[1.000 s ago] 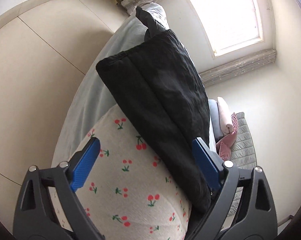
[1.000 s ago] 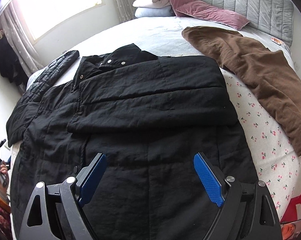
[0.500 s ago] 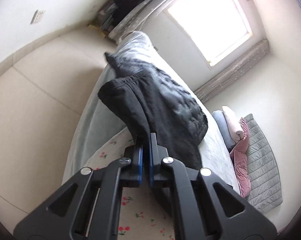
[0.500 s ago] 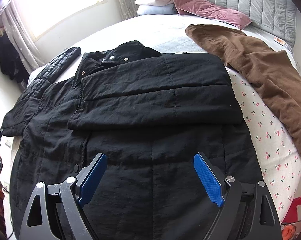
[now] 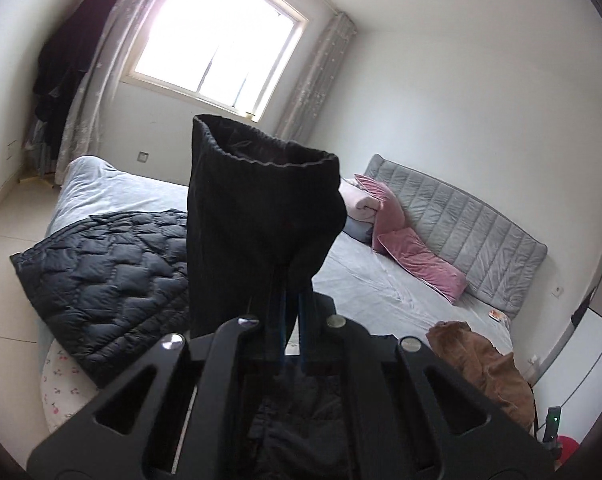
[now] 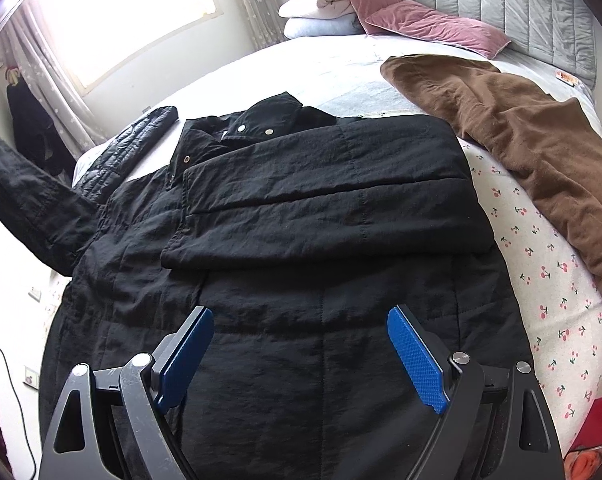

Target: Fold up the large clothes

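Note:
A large black coat point(image 6: 301, 240) lies spread on the bed, its right sleeve folded across the chest. My left gripper point(image 5: 291, 312) is shut on the coat's left sleeve point(image 5: 257, 224) and holds it up in the air, cuff end uppermost. In the right wrist view that sleeve point(image 6: 25, 200) rises off the bed at the left edge. My right gripper point(image 6: 301, 356) hovers open over the coat's lower part, nothing between its blue pads point(image 6: 417, 360).
A dark quilted jacket point(image 5: 113, 276) lies on the bed's window side. A brown garment point(image 6: 521, 152) lies to the right on the cherry-print sheet point(image 6: 541, 280). Pink pillows point(image 6: 425, 24) and folded blankets sit by the grey headboard point(image 5: 461, 220). Dark clothes hang beside the window.
My left gripper closed on the sleeve's cuff end, then rose and rolled, lifting the sleeve off the bed's edge into the air. The right gripper stayed where it was, open.

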`<state>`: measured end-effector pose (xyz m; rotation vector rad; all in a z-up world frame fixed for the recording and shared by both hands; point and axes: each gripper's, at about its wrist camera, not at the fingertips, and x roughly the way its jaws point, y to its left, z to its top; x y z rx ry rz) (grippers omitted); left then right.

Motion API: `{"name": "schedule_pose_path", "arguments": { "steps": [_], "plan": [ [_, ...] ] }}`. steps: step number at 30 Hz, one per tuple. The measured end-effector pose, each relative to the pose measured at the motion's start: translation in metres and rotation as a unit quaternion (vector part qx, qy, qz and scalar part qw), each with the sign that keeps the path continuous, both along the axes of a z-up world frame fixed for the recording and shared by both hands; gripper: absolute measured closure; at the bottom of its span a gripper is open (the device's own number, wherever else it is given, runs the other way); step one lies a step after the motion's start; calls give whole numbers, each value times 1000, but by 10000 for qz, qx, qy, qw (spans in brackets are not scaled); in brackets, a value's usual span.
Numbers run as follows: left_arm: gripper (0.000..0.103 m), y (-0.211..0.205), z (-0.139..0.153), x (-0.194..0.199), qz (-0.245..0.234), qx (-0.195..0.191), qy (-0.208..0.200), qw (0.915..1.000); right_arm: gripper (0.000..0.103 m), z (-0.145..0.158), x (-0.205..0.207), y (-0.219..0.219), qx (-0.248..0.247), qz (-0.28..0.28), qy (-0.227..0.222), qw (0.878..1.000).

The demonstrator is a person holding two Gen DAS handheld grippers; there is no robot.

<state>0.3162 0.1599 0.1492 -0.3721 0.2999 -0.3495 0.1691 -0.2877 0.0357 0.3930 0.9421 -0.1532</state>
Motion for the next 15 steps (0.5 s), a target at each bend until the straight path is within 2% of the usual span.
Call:
{"name": "schedule_pose_path", "arguments": {
  "steps": [5, 10, 12, 14, 15],
  "plan": [
    [98, -88, -10, 7, -814, 295, 149, 9961, 13, -1, 0, -2, 156, 15, -4, 9999],
    [97, -172, -54, 9, -1427, 409, 579, 9872, 13, -8, 2, -3, 316, 1, -43, 9995],
    [90, -202, -82, 16, -1877, 485, 1044, 9755, 13, -11, 3, -2, 442, 46, -78, 9990],
    [63, -227, -110, 18, -2178, 681, 1678, 9590, 13, -14, 5, -1, 533, 119, -95, 9985],
    [57, -235, -120, 14, -2167, 856, 1821, 9553, 13, -15, 5, -1, 541, 138, -83, 9984]
  ]
}}
